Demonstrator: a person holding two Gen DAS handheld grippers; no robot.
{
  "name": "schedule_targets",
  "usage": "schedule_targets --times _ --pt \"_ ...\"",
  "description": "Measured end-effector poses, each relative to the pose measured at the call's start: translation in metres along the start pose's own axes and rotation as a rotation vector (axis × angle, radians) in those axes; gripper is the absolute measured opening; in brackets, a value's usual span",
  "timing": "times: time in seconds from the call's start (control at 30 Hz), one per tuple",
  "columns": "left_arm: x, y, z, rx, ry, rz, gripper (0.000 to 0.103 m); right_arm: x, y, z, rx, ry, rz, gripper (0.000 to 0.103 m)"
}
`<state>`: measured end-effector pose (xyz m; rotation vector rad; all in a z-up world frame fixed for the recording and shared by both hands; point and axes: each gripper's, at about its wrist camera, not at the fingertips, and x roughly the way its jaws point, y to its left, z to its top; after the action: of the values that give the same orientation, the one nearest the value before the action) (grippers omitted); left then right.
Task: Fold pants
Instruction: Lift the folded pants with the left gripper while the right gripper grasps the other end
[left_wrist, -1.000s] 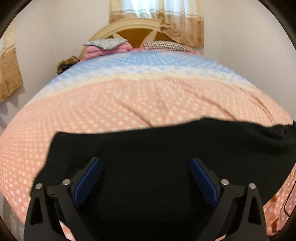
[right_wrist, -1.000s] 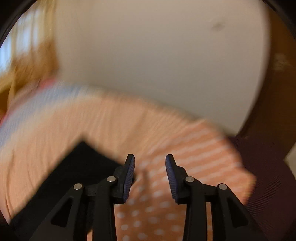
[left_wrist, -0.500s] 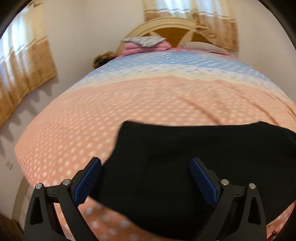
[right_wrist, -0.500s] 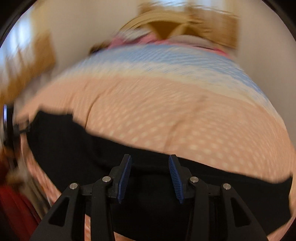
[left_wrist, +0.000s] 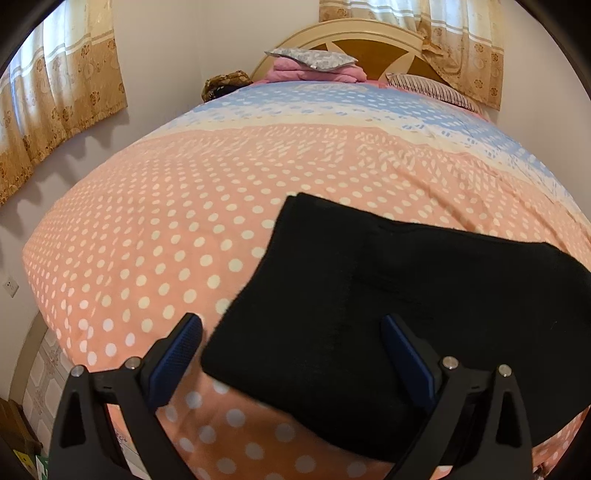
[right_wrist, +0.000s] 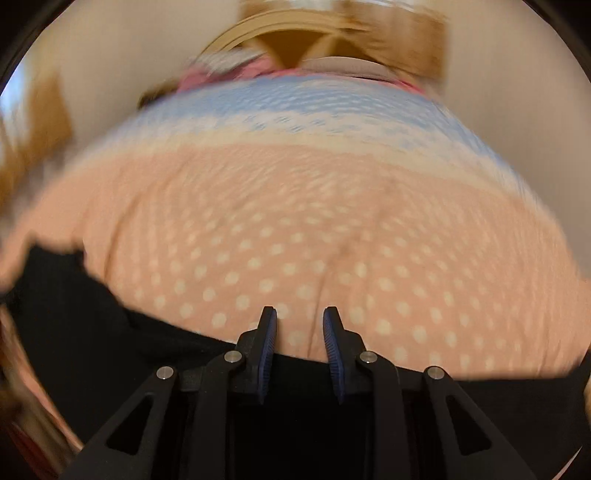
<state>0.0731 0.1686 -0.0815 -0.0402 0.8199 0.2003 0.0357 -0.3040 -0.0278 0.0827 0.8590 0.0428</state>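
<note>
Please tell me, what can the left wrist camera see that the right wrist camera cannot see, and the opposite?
Only the left wrist view shows the near left corner of the black fabric pants, the grey patterned pillow on pink bedding, the striped pillow and the white wall socket. Its left gripper is wide open.

Only the right wrist view, which is blurred, shows the right gripper, narrowly open, above the far edge of the pants.

Both show the pants lying on the pink polka-dot bedspread, the wooden headboard and the beige curtains.

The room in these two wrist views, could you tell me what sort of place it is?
Most likely a home bedroom: a bed with a polka-dot cover, an arched headboard with pillows, and patterned curtains.
</note>
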Motion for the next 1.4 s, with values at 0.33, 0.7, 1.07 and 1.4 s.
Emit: schedule_targets --times 0.33,0.7,1.07,1.4 --pt "-0.007 -0.004 -0.007 0.045 -0.024 0.063 0.101 0.021 0.070 -0.017 -0.077 0.064 0.323 0.028" --pt "-0.026 0.011 -0.008 0.092 -0.113 0.065 0.100 -0.035 0.085 -0.015 -0.035 -0.099 0.299 0.028" --pt "-0.042 0.042 0.011 0.047 -0.175 0.062 0.100 -0.063 0.187 -0.087 -0.365 0.009 0.412 0.051" --pt "-0.051 0.080 0.017 -0.004 -0.182 0.050 0.100 -0.017 0.258 -0.102 -0.344 0.056 0.513 0.051"
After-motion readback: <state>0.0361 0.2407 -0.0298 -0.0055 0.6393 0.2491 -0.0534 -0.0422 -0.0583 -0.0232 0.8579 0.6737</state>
